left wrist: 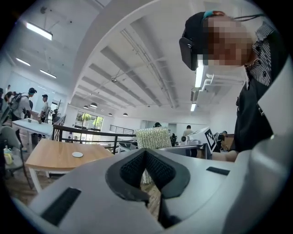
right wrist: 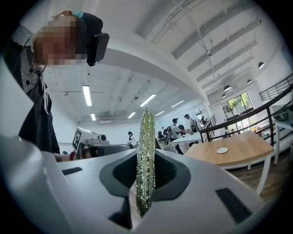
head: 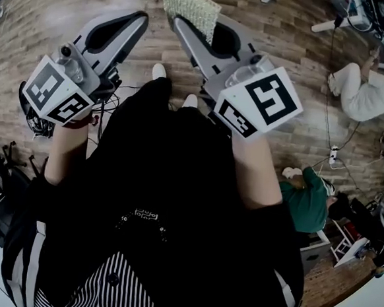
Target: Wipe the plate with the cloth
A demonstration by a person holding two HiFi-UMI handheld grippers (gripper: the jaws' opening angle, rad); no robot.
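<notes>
My head view cuts the cloth (head: 190, 9) off at the frame's top edge, and the person's dark clothing (head: 168, 201) blocks most of what lies below. The right gripper (head: 182, 24) pinches the cloth between its pads. Its own view shows the cloth edge-on, a thin upright strip rising past the jaw tips, while the left gripper view shows the broad nubby face beyond its own jaws. The left gripper (head: 137, 21) has its jaws pressed together on nothing. Far beyond both jaw pairs a small white disc (right wrist: 222, 150) lies on a wooden table (right wrist: 242, 157), but it is too small for me to call it the plate.
</notes>
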